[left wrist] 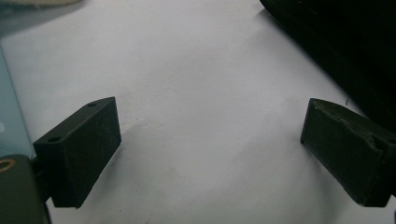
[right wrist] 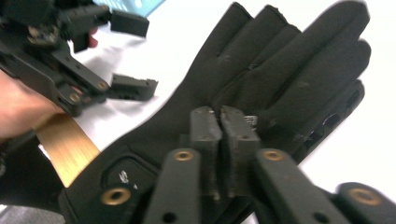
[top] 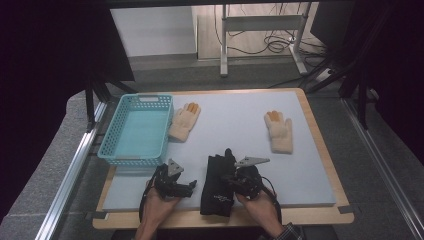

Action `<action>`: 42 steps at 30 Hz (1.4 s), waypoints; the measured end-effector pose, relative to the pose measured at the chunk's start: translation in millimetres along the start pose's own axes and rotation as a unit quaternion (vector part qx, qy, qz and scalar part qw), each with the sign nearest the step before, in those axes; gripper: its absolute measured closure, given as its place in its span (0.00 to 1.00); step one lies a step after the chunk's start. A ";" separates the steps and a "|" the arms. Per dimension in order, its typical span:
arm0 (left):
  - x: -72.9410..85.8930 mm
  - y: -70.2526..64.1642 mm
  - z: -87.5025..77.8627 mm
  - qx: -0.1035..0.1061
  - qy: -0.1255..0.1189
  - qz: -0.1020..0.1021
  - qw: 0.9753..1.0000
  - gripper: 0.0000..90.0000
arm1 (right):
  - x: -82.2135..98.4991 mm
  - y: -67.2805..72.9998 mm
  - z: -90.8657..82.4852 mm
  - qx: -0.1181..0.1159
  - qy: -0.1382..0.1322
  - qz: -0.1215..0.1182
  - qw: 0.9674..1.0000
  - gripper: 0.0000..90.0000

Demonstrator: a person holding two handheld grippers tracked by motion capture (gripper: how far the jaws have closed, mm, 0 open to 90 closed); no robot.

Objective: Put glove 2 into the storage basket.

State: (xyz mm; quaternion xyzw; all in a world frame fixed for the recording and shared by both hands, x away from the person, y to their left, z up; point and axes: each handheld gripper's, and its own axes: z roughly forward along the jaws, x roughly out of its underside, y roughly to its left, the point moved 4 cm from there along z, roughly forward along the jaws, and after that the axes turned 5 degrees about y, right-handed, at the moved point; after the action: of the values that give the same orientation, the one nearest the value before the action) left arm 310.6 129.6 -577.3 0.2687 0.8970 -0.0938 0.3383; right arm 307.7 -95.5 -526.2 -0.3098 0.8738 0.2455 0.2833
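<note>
Black gloves (top: 218, 182) lie stacked at the counter's near edge, right of the blue basket (top: 136, 129). Right gripper (right wrist: 219, 122) above them, fingers nearly pressed together, pinching nothing. Left gripper (left wrist: 210, 149) fingers spread, beside the gloves.

A turquoise plastic basket (top: 135, 131) sits at the far left of the pale mat (top: 235, 125). Just right of it lies a cream glove (top: 184, 122). A second cream glove (top: 279, 130) lies well apart, far right.
</note>
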 end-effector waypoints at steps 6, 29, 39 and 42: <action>0.2 2.1 0.5 0.006 0.005 -0.006 1.000 0.05 | -0.1 -5.1 -2.9 0.004 0.000 -0.027 1.000 0.66; 13.1 26.6 -8.8 0.011 0.021 -0.031 0.999 0.05 | 39.3 -32.8 0.8 -0.029 0.028 -0.120 0.992 0.98; 23.7 42.9 -18.5 0.014 0.034 -0.032 0.999 0.06 | 30.9 -17.6 17.7 -0.052 0.026 -0.127 0.990 0.96; 25.6 45.4 -19.5 0.023 0.031 -0.020 0.999 0.07 | 26.3 -11.5 24.5 -0.052 0.025 -0.128 0.990 0.95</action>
State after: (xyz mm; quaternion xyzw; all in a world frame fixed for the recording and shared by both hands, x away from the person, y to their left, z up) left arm 308.5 185.2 -578.7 0.2611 0.9099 -0.1124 0.3023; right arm 306.9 -99.2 -563.7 -0.4390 0.8200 0.2444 0.2740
